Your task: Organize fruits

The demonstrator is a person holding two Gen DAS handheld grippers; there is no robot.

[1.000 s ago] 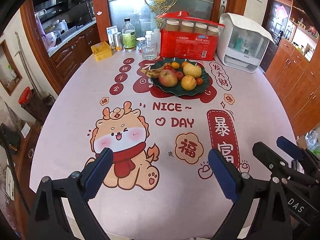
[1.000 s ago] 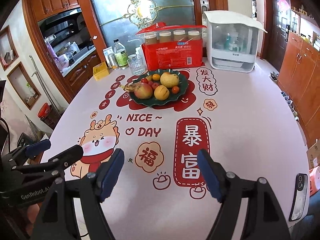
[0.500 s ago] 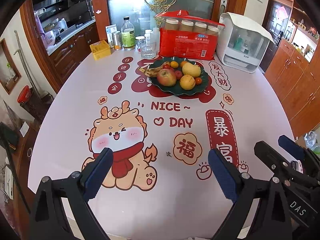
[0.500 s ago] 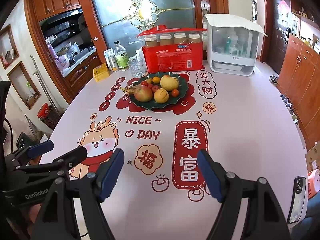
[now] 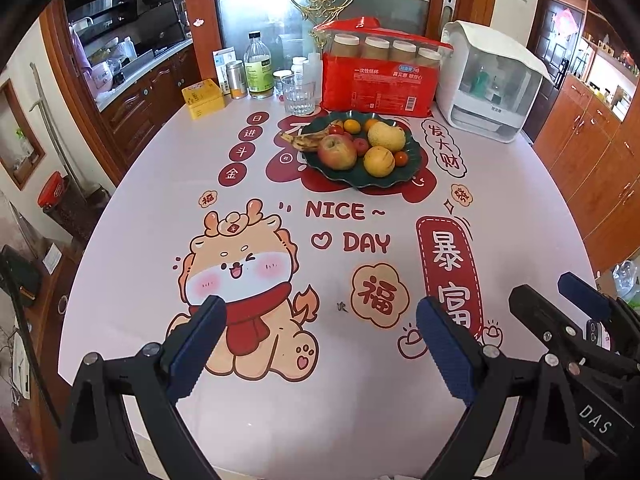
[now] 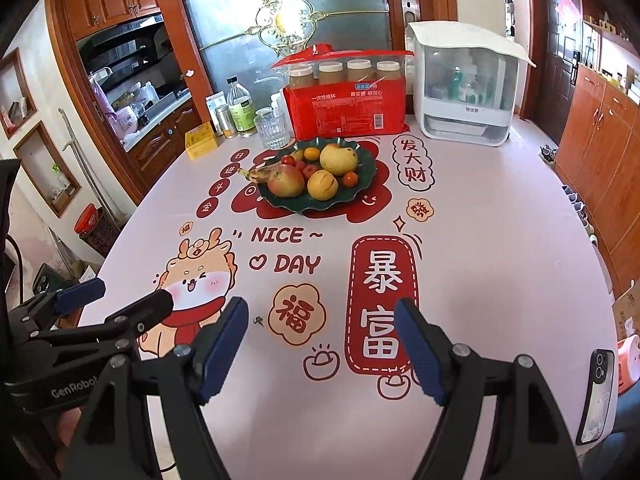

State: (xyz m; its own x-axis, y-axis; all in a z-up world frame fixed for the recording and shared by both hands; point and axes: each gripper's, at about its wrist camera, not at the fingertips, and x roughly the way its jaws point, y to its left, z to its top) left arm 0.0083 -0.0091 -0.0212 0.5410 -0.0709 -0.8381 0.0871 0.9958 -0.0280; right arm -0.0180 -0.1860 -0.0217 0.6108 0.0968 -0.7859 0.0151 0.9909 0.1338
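Fruit, mixed: apple point(image 5: 337, 152), two pears, overripe banana point(image 5: 306, 140) (soft, bruisable) heaped on green plate point(image 5: 352, 178) before red cup pack point(image 5: 378, 88); firm rounds, grip mid-girth; left gripper point(image 5: 320, 344) and right gripper point(image 6: 322, 344) agape, empty.

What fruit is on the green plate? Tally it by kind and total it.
Banana: 1
Apple: 1
Yellow pears: 2
Small oranges: 2, one half hidden behind a pear
Small red fruits: 3
Total: 9
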